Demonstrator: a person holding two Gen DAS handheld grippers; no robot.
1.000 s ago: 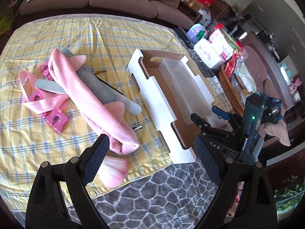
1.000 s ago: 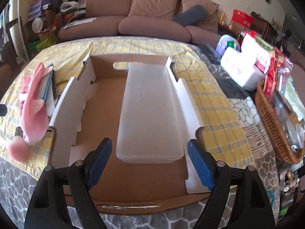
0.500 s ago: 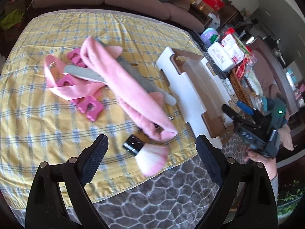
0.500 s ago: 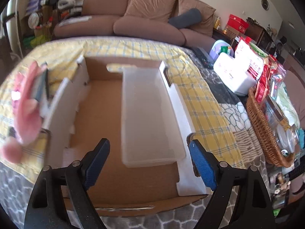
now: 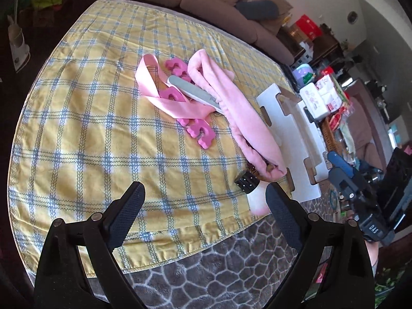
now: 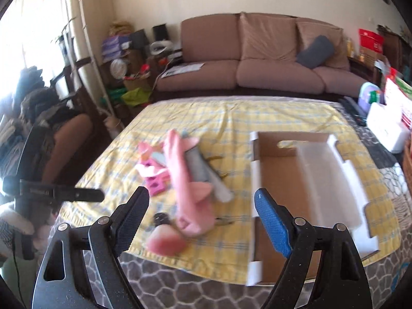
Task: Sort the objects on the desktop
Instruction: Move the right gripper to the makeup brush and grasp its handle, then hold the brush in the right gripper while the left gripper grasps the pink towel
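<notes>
A pile lies on the yellow checked cloth (image 5: 103,128): a pink headband (image 5: 242,118), a pink ribbon (image 5: 154,92), pink toe separators (image 5: 200,134), a grey nail file (image 5: 193,94) and a makeup brush (image 5: 251,190) with a black ferrule near the cloth's front edge. The headband (image 6: 185,188) and brush (image 6: 167,239) also show in the right wrist view. A cardboard box (image 6: 280,180) holding a clear tray (image 6: 332,180) sits to the right. My left gripper (image 5: 204,211) is open and empty above the cloth's front. My right gripper (image 6: 202,219) is open and empty, short of the brush and headband.
A brown sofa (image 6: 257,59) stands behind the table. White packs (image 5: 316,97) and a wicker basket (image 5: 332,139) crowd the right side. A grey patterned cover (image 5: 219,270) shows along the front edge. Clutter and a chair (image 6: 38,128) stand at the left.
My left gripper swung left, so the pile and box slid right in its view. My right gripper pulled back and turned left, from over the box toward the pile. Both stay open.
</notes>
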